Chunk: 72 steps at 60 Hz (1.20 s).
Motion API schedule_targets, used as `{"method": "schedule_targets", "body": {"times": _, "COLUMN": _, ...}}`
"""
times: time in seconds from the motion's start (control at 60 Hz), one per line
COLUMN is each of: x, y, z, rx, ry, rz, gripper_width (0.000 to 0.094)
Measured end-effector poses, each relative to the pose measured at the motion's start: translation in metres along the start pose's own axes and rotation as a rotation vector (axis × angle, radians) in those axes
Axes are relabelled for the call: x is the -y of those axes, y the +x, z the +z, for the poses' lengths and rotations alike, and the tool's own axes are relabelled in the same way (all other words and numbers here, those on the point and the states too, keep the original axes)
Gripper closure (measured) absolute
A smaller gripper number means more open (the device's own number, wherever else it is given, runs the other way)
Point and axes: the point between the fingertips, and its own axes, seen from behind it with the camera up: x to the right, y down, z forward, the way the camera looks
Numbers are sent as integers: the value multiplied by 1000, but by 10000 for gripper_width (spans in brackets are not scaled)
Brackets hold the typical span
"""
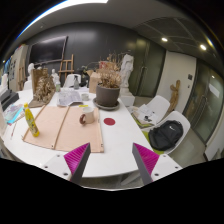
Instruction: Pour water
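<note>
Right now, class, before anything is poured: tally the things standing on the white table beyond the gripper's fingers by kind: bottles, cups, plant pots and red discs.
Yellow bottle: 1
Cup: 1
Plant pot: 1
Red disc: 1
Total: 4
The gripper is open and holds none of them.

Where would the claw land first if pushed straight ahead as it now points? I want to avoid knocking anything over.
Probably the bare white table just ahead of the open, empty claw; farther along that line sits a small red disc, then the potted plant. Depth is uncertain.
</note>
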Motion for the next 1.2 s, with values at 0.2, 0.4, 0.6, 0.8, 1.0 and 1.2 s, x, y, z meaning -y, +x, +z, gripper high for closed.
{"method": "schedule_targets", "body": {"times": 0.2, "x": -3, "y": -83, "z": -10, "rx": 86, "ry": 3, "rz": -21, "gripper_width": 74}}
{"method": "schedule_targets", "body": {"times": 0.4, "x": -16, "y": -236, "z": -18, "rx": 226, "ry": 15, "rz": -40, "gripper_width": 70}}
{"method": "schedule_targets", "body": {"times": 0.6, "x": -8, "y": -383, "z": 9, "rx": 342, "ry": 59, "rz": -31, "gripper_width": 73}}
{"method": "schedule_targets", "body": {"times": 0.8, "x": 22, "y": -476, "z": 94, "rx": 326, "ry": 170, "rz": -27, "gripper_width": 95}}
{"method": "schedule_targets", "body": {"times": 1.0, "x": 24, "y": -504, "z": 177, "rx": 244, "ry": 175, "rz": 32, "gripper_width": 249}}
{"method": "schedule_targets", "body": {"times": 1.2, "x": 23, "y": -512, "z": 188, "rx": 249, "ry": 190, "rz": 16, "gripper_width": 547}}
